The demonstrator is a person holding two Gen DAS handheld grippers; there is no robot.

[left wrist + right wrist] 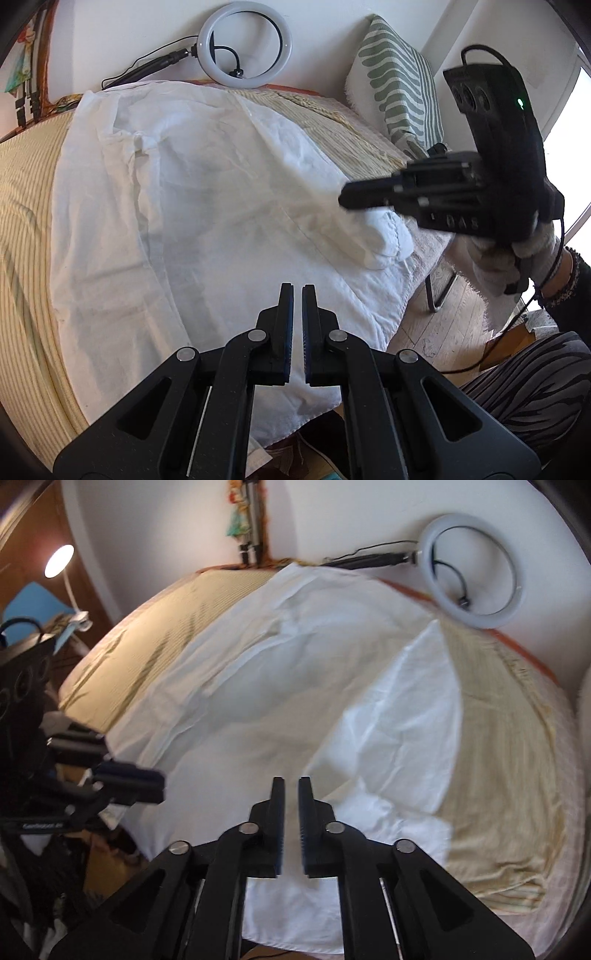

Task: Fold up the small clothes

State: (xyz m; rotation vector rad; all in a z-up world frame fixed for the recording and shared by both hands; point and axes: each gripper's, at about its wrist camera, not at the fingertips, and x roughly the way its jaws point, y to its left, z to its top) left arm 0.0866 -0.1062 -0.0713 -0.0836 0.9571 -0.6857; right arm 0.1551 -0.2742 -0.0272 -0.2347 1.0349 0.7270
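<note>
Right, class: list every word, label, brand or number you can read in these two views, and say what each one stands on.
"DAS": pale letters on the body of the right gripper, seen from the left wrist view; a mark before them is too blurred to read.
Small white lettering on the body of the left gripper, seen from the right wrist view: too small and blurred to read.
White garment, ring light, striped cushion: no text.

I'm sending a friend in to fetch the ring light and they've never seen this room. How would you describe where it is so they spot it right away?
Start at the bed with the yellow striped cover, where the white garment lies spread out. Look to the white wall along its far side: the ring light leans there, left of the green-and-white patterned pillow. It is the only round white hoop, with a black cable crossing its open centre.
</note>
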